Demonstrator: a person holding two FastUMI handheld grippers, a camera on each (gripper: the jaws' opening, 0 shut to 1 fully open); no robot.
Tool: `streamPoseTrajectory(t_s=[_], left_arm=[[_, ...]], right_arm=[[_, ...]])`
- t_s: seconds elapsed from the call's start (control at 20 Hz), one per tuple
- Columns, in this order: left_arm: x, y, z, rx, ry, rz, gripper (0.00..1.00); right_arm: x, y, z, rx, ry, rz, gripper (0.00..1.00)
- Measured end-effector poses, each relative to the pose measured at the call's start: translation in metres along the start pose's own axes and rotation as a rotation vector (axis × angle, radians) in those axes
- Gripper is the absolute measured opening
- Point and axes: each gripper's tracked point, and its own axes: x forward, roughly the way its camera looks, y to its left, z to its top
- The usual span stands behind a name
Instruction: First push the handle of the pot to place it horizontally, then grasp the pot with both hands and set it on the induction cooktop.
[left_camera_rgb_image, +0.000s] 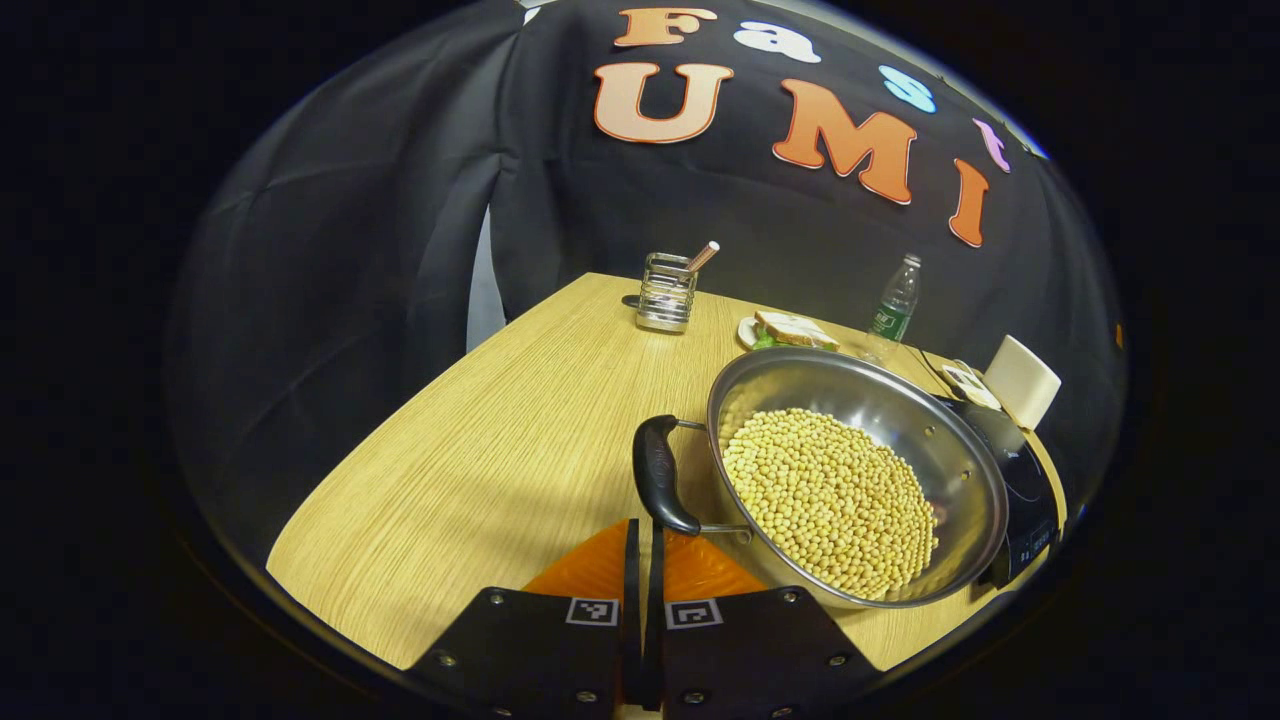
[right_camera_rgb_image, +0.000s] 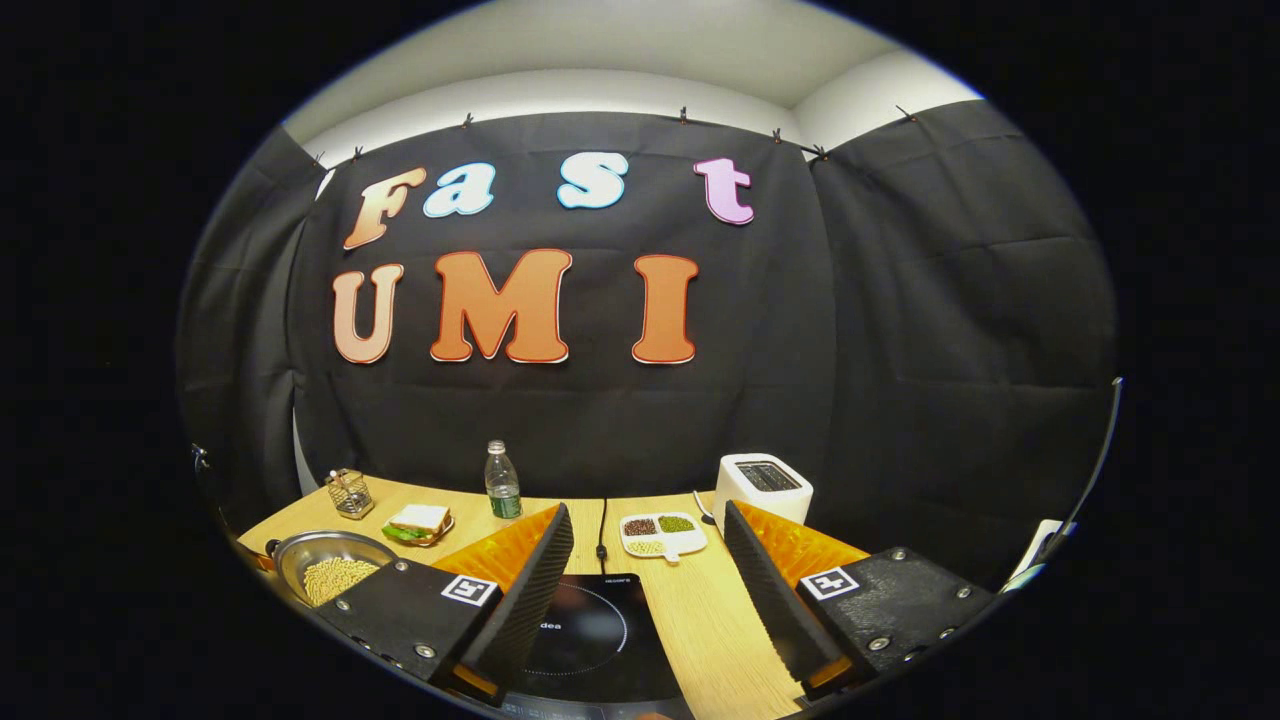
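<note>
Wood table (left_camera_rgb_image: 480, 470) held a pot (left_camera_rgb_image: 880, 400) of beans (left_camera_rgb_image: 830, 500). Left gripper (left_camera_rgb_image: 645, 545), jaws closed, sat just beside its handle (left_camera_rgb_image: 660, 480). Right gripper (right_camera_rgb_image: 650, 570) gaped wide over the cooktop (right_camera_rgb_image: 590, 630).

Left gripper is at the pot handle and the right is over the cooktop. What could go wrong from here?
1. The pot is heaped with beans and looks tilted; a hard push on the handle could spill them.
2. The left gripper is shut, so the handle may slide off its tips.
3. The pot's far edge sits by the cooktop; pushing could knock it against that.
</note>
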Motion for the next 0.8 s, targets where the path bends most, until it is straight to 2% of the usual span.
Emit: streamPoseTrajectory(t_s=[0.8], left_arm=[[0.021,0.004,0.015,0.005,0.001,-0.031,0.02]], right_arm=[[0.016,0.023,-0.014,-0.023,0.038,-0.002,0.94]])
